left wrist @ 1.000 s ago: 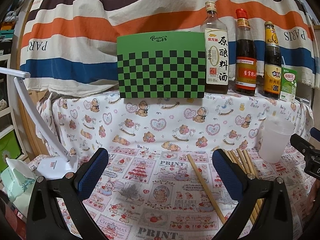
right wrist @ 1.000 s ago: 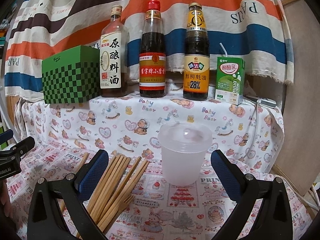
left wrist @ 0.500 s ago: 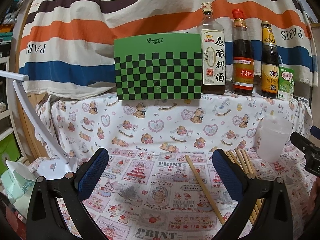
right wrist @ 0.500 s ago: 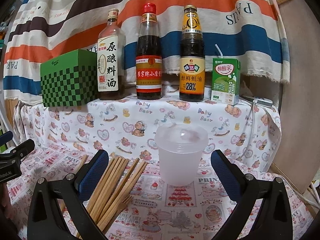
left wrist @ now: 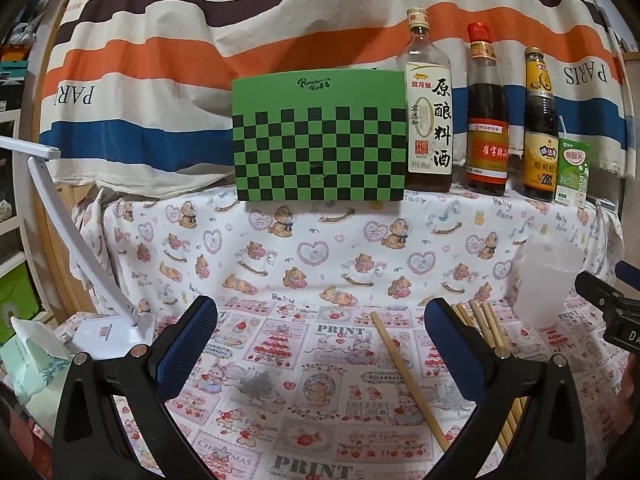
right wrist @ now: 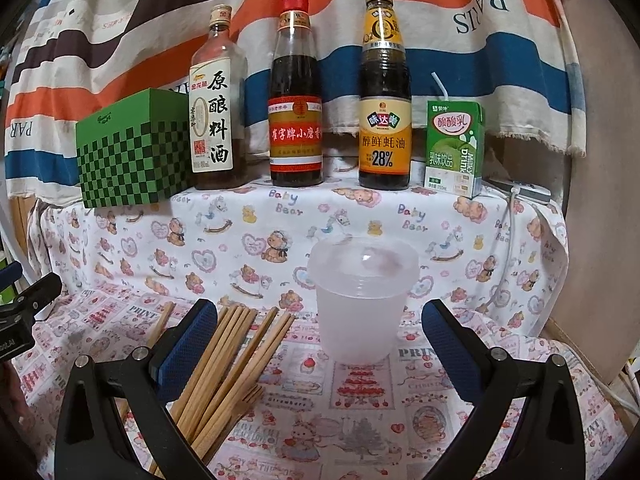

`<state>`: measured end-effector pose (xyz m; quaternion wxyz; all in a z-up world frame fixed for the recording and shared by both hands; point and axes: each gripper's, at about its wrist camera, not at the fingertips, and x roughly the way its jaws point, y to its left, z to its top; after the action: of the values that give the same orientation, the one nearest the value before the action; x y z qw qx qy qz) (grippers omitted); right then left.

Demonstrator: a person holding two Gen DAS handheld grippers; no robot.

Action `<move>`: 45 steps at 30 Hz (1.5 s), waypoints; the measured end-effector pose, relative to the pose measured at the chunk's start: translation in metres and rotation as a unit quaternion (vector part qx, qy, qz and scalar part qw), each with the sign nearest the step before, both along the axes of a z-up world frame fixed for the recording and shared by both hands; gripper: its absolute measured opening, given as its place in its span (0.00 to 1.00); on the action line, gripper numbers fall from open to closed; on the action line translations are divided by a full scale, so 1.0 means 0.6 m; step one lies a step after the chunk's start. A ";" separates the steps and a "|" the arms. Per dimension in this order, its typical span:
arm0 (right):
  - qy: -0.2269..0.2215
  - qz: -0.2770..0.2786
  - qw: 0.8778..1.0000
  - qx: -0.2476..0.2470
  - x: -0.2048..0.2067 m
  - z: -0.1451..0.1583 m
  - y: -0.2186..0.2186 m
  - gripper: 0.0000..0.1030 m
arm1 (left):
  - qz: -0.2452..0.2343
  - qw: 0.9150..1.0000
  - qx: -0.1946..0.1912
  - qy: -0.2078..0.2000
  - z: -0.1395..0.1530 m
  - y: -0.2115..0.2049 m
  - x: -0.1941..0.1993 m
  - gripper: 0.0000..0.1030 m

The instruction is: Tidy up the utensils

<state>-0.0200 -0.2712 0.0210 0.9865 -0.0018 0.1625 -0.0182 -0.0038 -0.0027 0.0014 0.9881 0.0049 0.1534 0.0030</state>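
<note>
Right wrist view: the cup (right wrist: 362, 300) looks a bit lower than before. Both grippers (left wrist: 320, 348) (right wrist: 320, 348) stay wide open, holding nothing; no chopsticks (right wrist: 224, 364) moved yet

The right claw (right wrist: 318, 356) hangs wide apart, holding nothing, over the patterned worktop (right wrist: 420, 408). A frosted plastic cup (right wrist: 362, 300) stands upright between its fingers. A loose bundle of wooden chopsticks (right wrist: 224, 364) lies just left of the cup, partly behind the left finger (right wrist: 188, 346); perhaps a wooden fork lies among them.
</note>
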 end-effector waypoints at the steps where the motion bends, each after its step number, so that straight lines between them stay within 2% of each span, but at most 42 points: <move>1: 0.001 -0.002 1.000 0.001 0.001 -0.001 -0.001 1.00 | 0.000 1.000 0.000 0.001 0.000 0.000 0.001 1.00; 6: 0.001 0.000 1.000 0.000 0.002 -0.002 -0.002 1.00 | -0.009 1.000 -0.001 0.002 0.000 -0.001 0.003 1.00; 11: 0.010 0.001 0.999 -0.035 0.002 -0.003 0.008 1.00 | -0.034 0.999 -0.005 -0.006 0.001 -0.003 -0.003 1.00; 12: 0.010 -0.001 0.999 -0.033 0.001 -0.003 0.008 1.00 | -0.029 1.000 -0.004 -0.007 0.004 -0.003 -0.006 1.00; 16: 0.012 0.004 1.000 -0.014 -0.001 0.007 -0.003 1.00 | 0.049 0.998 0.003 -0.027 0.041 -0.016 -0.029 1.00; 18: 0.006 -0.005 1.000 -0.008 -0.003 0.014 -0.011 1.00 | 0.017 1.000 0.006 0.001 0.070 -0.031 -0.018 1.00; 21: 0.004 -0.010 1.000 0.013 -0.003 0.022 -0.029 1.00 | -0.037 0.996 -0.013 0.077 0.101 -0.046 0.023 0.99; 22: 0.004 -0.013 1.000 0.021 -0.003 0.023 -0.036 1.00 | -0.042 0.994 -0.024 0.099 0.107 -0.050 0.041 0.93; 24: 0.006 -0.012 1.000 0.023 -0.002 0.025 -0.041 0.86 | -0.050 0.991 -0.027 0.121 0.109 -0.060 0.069 0.81; 26: 0.005 -0.023 1.000 0.013 0.000 0.026 -0.042 0.83 | -0.058 0.984 -0.011 0.166 0.094 -0.078 0.108 0.71; 28: 0.003 -0.027 1.000 0.014 0.000 0.028 -0.047 0.74 | -0.064 0.978 -0.015 0.197 0.070 -0.089 0.141 0.56; 30: 0.006 -0.027 0.999 0.036 -0.001 0.029 -0.056 0.66 | -0.060 0.972 -0.017 0.227 0.042 -0.098 0.171 0.54; 31: 0.007 -0.030 0.998 0.048 0.000 0.027 -0.061 0.64 | -0.060 0.968 -0.021 0.244 0.027 -0.101 0.185 0.53; 33: 0.005 -0.048 0.997 0.059 0.000 0.024 -0.070 0.53 | -0.060 0.954 -0.016 0.294 -0.009 -0.110 0.220 0.49; 35: 0.008 -0.082 0.995 0.054 0.005 0.022 -0.081 0.51 | -0.043 0.939 0.031 0.339 -0.039 -0.122 0.243 0.41; 38: 0.017 -0.098 0.993 0.068 0.015 0.017 -0.100 0.48 | -0.035 0.940 0.034 0.336 -0.052 -0.128 0.256 0.39; 41: 0.028 -0.098 0.992 0.074 0.024 0.010 -0.110 0.34 | -0.036 0.940 0.018 0.338 -0.053 -0.129 0.270 0.40; 43: 0.041 -0.088 0.993 0.071 0.031 0.008 -0.110 0.22 | -0.020 0.943 0.016 0.331 -0.054 -0.129 0.278 0.40; 44: 0.046 -0.081 0.993 0.067 0.033 0.007 -0.108 0.13 | -0.012 0.944 0.017 0.329 -0.057 -0.129 0.282 0.40; 45: 0.050 -0.077 0.994 0.064 0.034 0.006 -0.105 0.10 | -0.012 0.945 0.016 0.327 -0.059 -0.130 0.286 0.39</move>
<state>0.0003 -0.3345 0.0247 0.9709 0.0733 0.2119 -0.0839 0.1675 -0.0806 -0.0337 0.8836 0.0233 0.4675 -0.0084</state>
